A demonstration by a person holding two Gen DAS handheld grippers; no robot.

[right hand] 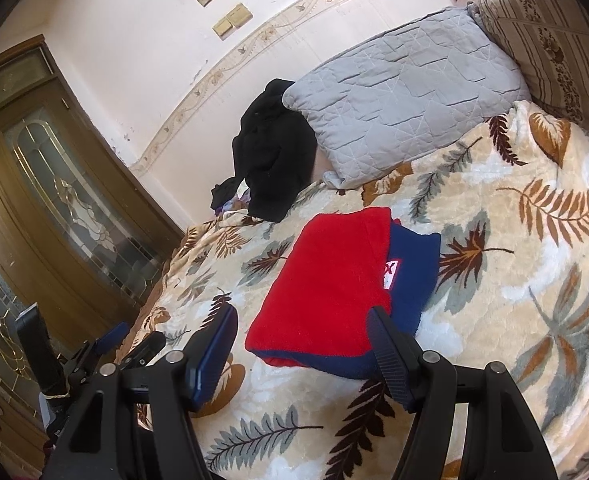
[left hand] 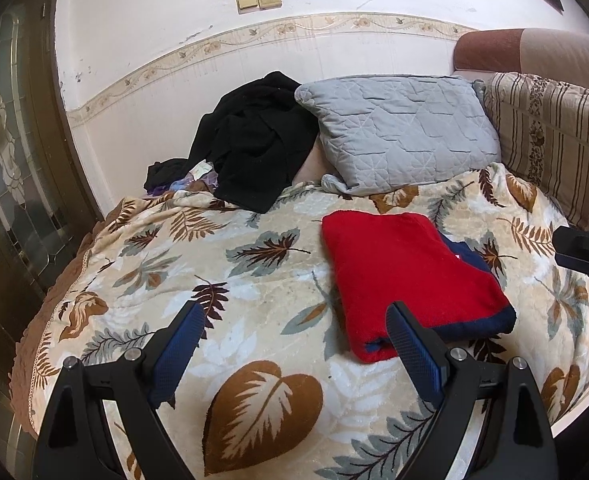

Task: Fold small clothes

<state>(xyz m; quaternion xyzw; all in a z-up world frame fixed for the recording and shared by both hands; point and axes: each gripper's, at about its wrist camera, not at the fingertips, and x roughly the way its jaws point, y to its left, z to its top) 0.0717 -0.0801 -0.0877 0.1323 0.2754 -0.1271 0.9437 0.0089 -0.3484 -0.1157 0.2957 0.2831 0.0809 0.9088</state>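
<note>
A folded red and navy garment [left hand: 406, 276] lies flat on the leaf-patterned blanket [left hand: 230, 280]; in the right wrist view the garment [right hand: 334, 280] shows a small white label on its navy part. My left gripper [left hand: 298, 336] is open and empty, hovering just in front of the garment's near left corner. My right gripper [right hand: 302, 340] is open and empty, just short of the garment's near edge. The left gripper's tips also show at lower left in the right wrist view [right hand: 130, 340]. Part of the right gripper shows at the right edge of the left wrist view [left hand: 582, 252].
A crumpled black garment [left hand: 254, 140] lies by the wall behind. A grey quilted pillow [left hand: 398, 132] and a striped floral pillow [left hand: 550, 136] stand at the bed's head. A wooden glass-paned door [right hand: 66, 208] is to the left.
</note>
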